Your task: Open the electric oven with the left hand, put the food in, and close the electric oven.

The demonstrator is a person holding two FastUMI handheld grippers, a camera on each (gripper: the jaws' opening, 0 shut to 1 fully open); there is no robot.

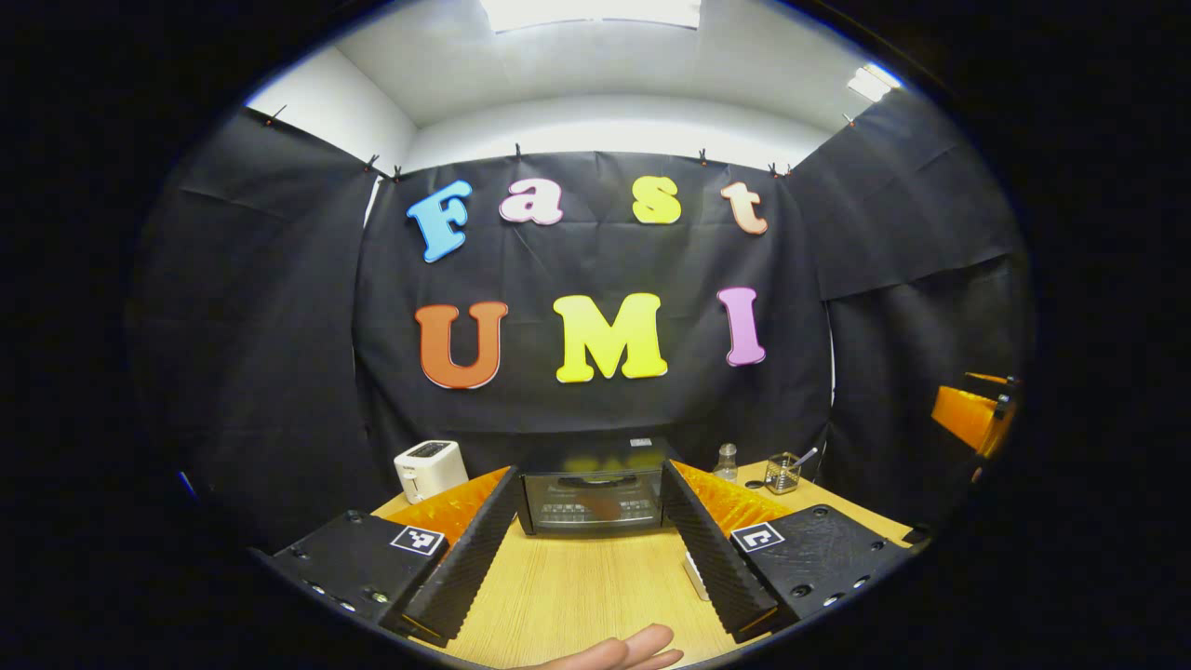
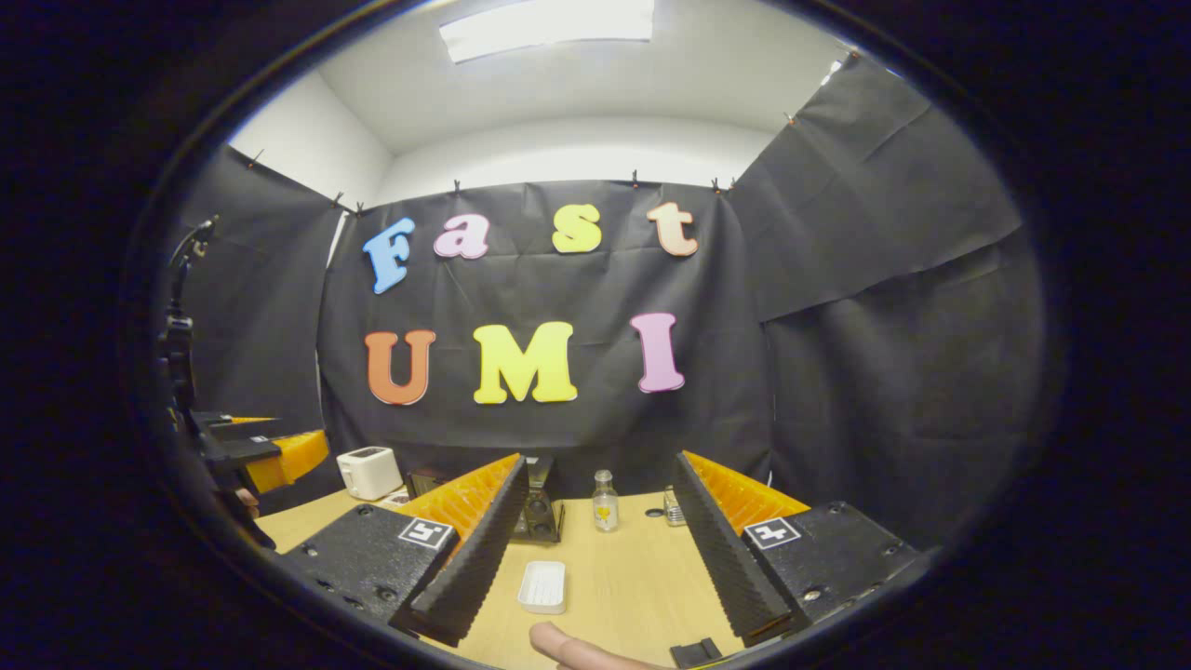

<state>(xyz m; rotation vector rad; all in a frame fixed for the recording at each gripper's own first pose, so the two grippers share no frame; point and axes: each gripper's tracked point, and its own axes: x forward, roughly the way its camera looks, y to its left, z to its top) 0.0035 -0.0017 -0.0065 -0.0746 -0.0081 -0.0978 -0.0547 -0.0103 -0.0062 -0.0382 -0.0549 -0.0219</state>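
The black electric oven (image 1: pixel 595 498) stands at the back of the wooden table (image 1: pixel 568 596), its glass door closed. My left gripper (image 1: pixel 589 471) hovers in front of it, open and holding nothing, with the oven framed between its fingers. A small white rectangular dish (image 2: pixel 542 586) lies on the table in the right gripper view; its edge (image 1: pixel 693 575) peeks out beside my left gripper's right finger. My right gripper (image 2: pixel 597 461) is open and empty above the table, with the oven's side (image 2: pixel 538 510) just past its left finger.
A white toaster (image 1: pixel 430 468) sits left of the oven. A small clear bottle (image 2: pixel 605 501) and a glass with a spoon (image 1: pixel 783 473) stand to its right. A hand's fingers (image 1: pixel 623 651) rest at the table's near edge. The other gripper (image 2: pixel 251 447) shows far left.
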